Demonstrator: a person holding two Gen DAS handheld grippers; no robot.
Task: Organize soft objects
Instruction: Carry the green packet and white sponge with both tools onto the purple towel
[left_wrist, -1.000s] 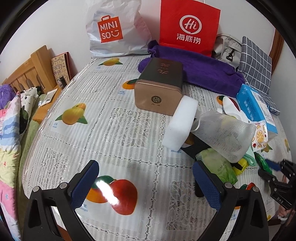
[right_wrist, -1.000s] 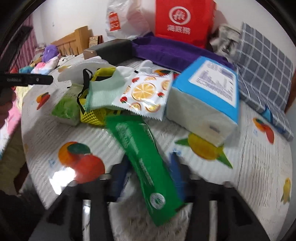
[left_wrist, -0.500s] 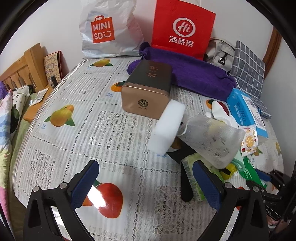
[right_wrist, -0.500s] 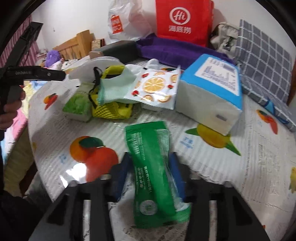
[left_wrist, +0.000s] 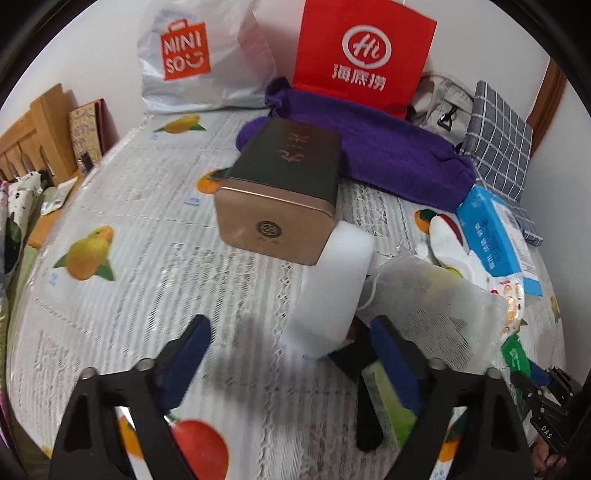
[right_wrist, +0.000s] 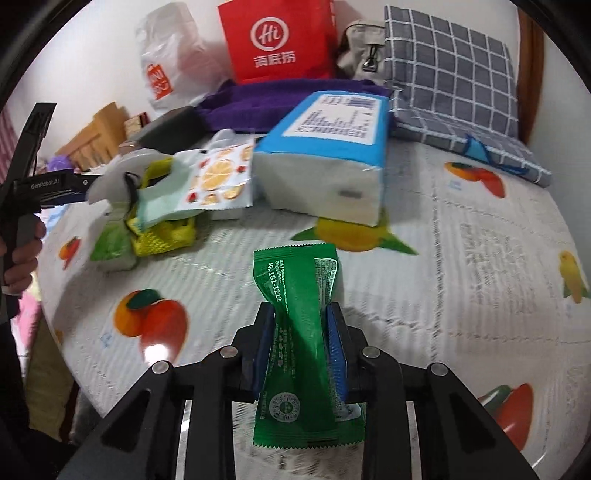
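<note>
Green foil marks the one packet (right_wrist: 303, 343) pinched between the blue pads of the right gripper (right_wrist: 301, 332), whose jaws are closing and clench the wrapper at its waist, lifted over the fruit-printed tablecloth (right_wrist: 461, 295). One blue-and-white tissue pack (right_wrist: 325, 162) lies beyond it, one orange-slice printed pouch (right_wrist: 218, 181) just beside that, one yellow mesh bag (right_wrist: 162, 236) and one light green sponge (right_wrist: 110, 247) at the pile's left edge.

The left gripper (left_wrist: 291, 354) has its jaws closing too, yet nothing is pressed between the pads; the lower end of the one white foam block (left_wrist: 332, 288) lies between them, untouched. One bronze tin (left_wrist: 280, 199) lies touching the block's far end, one frosted drawstring pouch (left_wrist: 432, 306) just right of it. At the back stand two shopping bags, one white Miniso bag (left_wrist: 195, 59) and one red Hi bag (left_wrist: 362, 55), with one purple towel (left_wrist: 369, 147) and one grey checked cloth (left_wrist: 498, 140).

A second ago the green packet lay slanted on the cloth with the right pads loose around it; now it is gripped upright. The left jaws were wider and farther from the foam block.

Only the right view shows a hand (right_wrist: 22, 258) on the left gripper's handle; only the left view shows the foam block and the tin's bronze end.
</note>
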